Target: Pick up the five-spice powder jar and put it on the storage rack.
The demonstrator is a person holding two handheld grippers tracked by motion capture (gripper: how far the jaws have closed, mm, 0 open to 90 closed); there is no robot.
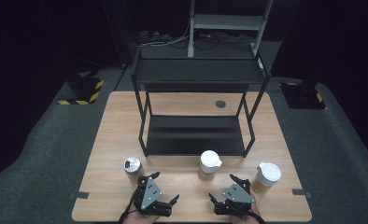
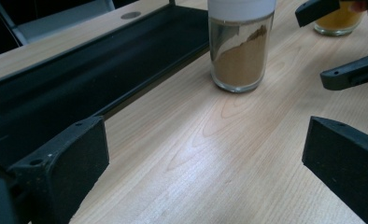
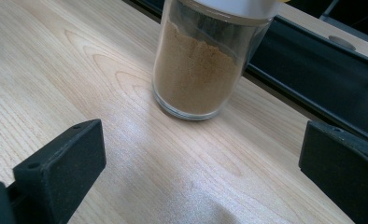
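High view, table: a light wooden table (image 1: 112, 140) carried a black two-tier rack (image 1: 196, 135) toward its far side.
High view, jars: three jars stood in a row in front of the rack: a small jar (image 1: 132, 167) at the left, a white-lidded middle jar (image 1: 209, 164) in the centre, and a right jar (image 1: 267, 177) with yellowish contents.
High view, left gripper: the left gripper (image 1: 166, 187) hovered at the near edge, below and right of the small jar, touching no jar, jaws spread.
High view, right gripper: the right gripper (image 1: 225, 186) sat near the table's front edge, between the middle jar and the right jar, close to the right jar but not gripping it, jaws apart.

Left gripper view, tool: the left gripper (image 2: 205, 154) had its two black jaws wide apart over bare wood, with nothing between them.
Left gripper view, jar: the middle jar (image 2: 240, 51) stood upright ahead, well beyond the jaws, brown powder sloping inside the glass.
Left gripper view, surroundings: the rack's lower shelf (image 2: 79, 88) ran along the left; the other gripper's jaws and the right jar (image 2: 338, 21) showed at upper right.

Right gripper view, tool: the right gripper (image 3: 201, 154) was spread wide and empty.
Right gripper view, jar: the middle jar (image 3: 196, 70) stood ahead of the jaws, apart from both, just in front of the rack's shelf (image 3: 322, 79).
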